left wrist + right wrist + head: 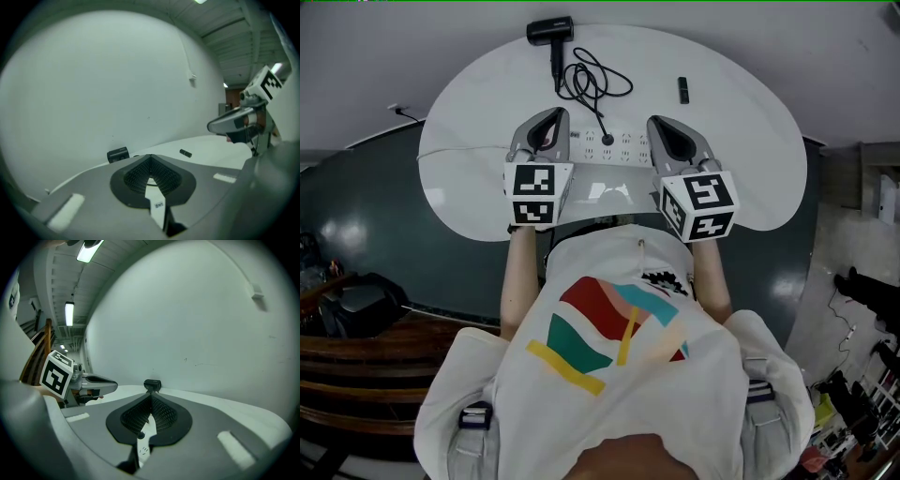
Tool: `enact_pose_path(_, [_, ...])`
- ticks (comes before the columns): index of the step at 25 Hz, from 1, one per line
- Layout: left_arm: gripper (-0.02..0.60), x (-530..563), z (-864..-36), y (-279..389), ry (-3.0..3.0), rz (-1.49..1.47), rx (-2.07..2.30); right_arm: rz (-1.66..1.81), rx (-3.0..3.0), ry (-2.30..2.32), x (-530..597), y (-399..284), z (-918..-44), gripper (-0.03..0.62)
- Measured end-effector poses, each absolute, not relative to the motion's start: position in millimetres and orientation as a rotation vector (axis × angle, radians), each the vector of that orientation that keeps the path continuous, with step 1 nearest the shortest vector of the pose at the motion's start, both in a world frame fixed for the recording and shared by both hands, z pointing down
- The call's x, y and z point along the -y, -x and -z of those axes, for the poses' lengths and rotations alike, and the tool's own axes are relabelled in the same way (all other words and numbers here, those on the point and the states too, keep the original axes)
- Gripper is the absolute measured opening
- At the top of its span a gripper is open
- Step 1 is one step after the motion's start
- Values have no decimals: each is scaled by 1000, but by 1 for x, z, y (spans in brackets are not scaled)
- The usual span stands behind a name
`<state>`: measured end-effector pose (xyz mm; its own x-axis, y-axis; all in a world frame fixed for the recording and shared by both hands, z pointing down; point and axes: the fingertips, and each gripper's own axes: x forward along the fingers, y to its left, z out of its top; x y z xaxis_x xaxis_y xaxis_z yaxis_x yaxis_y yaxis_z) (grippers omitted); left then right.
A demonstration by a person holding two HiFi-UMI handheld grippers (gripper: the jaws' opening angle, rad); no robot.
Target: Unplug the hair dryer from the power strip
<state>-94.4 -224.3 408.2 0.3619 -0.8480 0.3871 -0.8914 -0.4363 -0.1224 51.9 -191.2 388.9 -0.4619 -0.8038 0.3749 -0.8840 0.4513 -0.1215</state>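
A black hair dryer [549,30] lies at the far edge of the white table [750,159], its cord [595,82] coiled in front of it. The cord's plug [607,140] sits in the white power strip [623,148]. My left gripper [555,115] hovers over the strip's left end and my right gripper [658,123] over its right end, both shut and holding nothing. In the left gripper view the shut left gripper [150,157] points toward the dryer [118,154]. In the right gripper view the shut right gripper [151,397] also points toward the dryer [152,385], with the plug [140,434] showing below.
A small black stick-shaped object [682,90] lies on the table to the right of the cord, also seen as a black object [185,153] in the left gripper view. The strip's thin white lead [464,150] runs left across the table. Dark floor surrounds the table.
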Motion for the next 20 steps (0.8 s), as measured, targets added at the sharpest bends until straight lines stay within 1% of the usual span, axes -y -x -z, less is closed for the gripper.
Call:
enact_pose_path(3, [8,225,-414,87,-2633,-733,1458,-447,2436,-1452,191,-51,-392,12])
enact_pose_path(5, [76,224,-421,83,-2691,-777,1326,-455,2432,-1450,190,-51,-394,12])
enact_pose_path(9, [115,211,-450,71,-2811,-994,987,-463,2422,-1432,187,-51,-399,13])
enact_pose_path(12, [171,192,-486,64,-2830,-1221,655,-474,2413,-1426,185,-53,-403,12])
enact_pose_path(15, [185,181,-515,61,-2771,-1359,425,-481,2404,-1415,182,-53,-407,12])
enact_pose_path(20, [187,172,-545,65,-2691,-1577,181,-501,2383,-1398,175,-53,-415,13])
